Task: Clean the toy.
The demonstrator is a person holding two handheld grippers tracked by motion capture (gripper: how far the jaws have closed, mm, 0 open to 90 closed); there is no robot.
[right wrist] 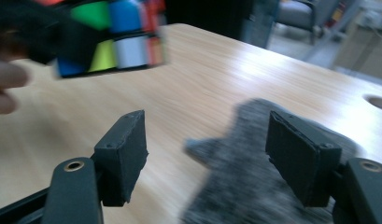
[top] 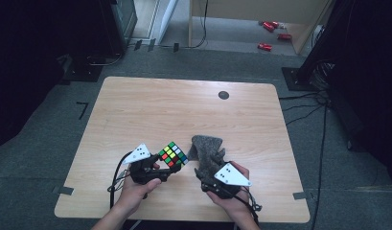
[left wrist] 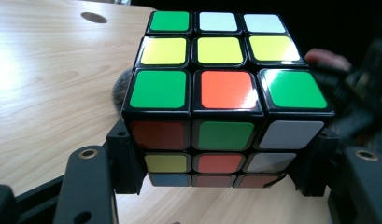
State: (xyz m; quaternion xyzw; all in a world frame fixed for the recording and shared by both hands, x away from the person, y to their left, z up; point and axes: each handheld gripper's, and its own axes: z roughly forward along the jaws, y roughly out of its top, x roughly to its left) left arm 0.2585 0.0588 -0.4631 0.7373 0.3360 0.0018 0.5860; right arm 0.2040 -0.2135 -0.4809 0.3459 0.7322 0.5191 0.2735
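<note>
A Rubik's cube [top: 173, 154] with mixed colours is held just above the wooden table [top: 184, 110], near its front edge. My left gripper [top: 160, 167] is shut on it. In the left gripper view the two black jaws clamp the cube [left wrist: 221, 88] on its lower sides. A grey felt cloth [top: 206, 146] lies crumpled just right of the cube. My right gripper [top: 209, 167] hovers over the cloth's near end, open. In the right gripper view the cloth [right wrist: 244, 186] lies beyond and below the spread jaws, no pad pressing on it, and the cube [right wrist: 109, 42] shows blurred at upper left.
A dark round hole [top: 224, 95] sits in the tabletop at the far right. Beyond the table stand black equipment bases and cables [top: 304, 103] on grey carpet. Small red items [top: 272, 33] lie on the floor by a wooden desk.
</note>
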